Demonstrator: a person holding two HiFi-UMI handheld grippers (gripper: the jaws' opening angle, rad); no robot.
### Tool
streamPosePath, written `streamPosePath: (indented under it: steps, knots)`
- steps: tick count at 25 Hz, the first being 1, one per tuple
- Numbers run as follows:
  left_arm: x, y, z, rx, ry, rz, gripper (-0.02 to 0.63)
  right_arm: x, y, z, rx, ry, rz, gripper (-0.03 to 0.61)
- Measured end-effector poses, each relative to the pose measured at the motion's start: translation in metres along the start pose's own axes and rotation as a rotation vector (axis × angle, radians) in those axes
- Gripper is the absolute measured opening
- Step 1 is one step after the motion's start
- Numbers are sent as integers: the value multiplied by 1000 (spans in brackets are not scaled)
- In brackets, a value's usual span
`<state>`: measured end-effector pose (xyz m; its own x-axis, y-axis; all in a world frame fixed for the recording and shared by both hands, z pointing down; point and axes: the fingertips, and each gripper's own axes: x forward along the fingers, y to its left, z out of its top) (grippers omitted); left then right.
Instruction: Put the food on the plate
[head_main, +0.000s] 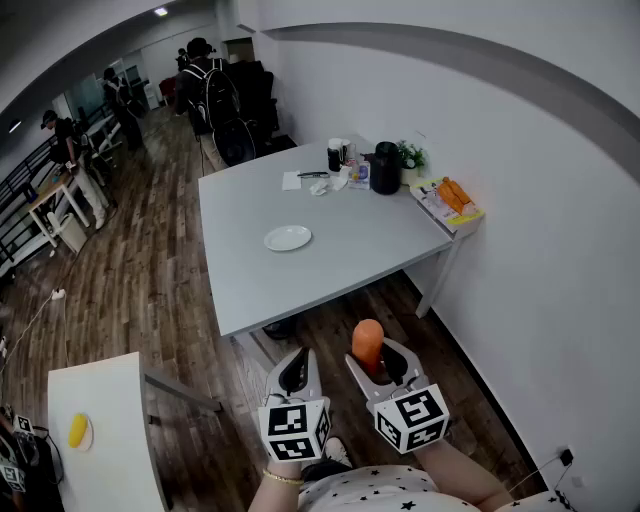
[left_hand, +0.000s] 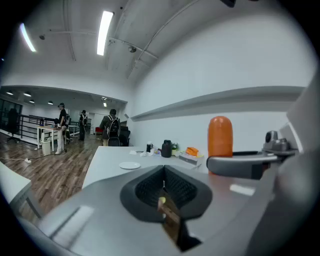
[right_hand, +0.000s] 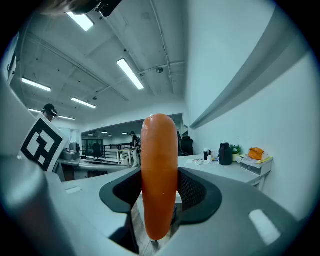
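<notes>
An orange sausage (head_main: 367, 343) stands upright between the jaws of my right gripper (head_main: 380, 360), which is shut on it; in the right gripper view the sausage (right_hand: 159, 180) fills the middle. My left gripper (head_main: 295, 372) is beside it, shut and holding nothing, its pads (left_hand: 150, 192) meeting. From the left gripper view the sausage (left_hand: 220, 142) shows to the right. Both grippers are held above the wooden floor, short of the grey table (head_main: 340, 265). A small white plate (head_main: 288, 238) lies bare near the table's middle, and the plate (left_hand: 130, 165) is far off in the left gripper view.
At the table's far side stand a black jug (head_main: 386, 168), cups, papers and a small plant; a tray of orange packets (head_main: 447, 200) sits at its right corner by the wall. A small white table (head_main: 110, 440) at lower left carries a yellow item (head_main: 77, 431). People (head_main: 210, 95) stand far back.
</notes>
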<state>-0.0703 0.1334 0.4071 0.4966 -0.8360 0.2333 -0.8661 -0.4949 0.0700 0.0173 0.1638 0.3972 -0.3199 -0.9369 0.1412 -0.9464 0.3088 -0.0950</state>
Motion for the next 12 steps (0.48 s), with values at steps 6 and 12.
streamPosePath:
  steps: [6, 12]
  knots:
    - [49, 45, 10, -16, 0, 9, 8, 68, -10, 10, -2, 5, 4, 213]
    - [85, 84, 15, -21, 5, 22, 8, 120, -16, 11, 4, 24, 5, 213]
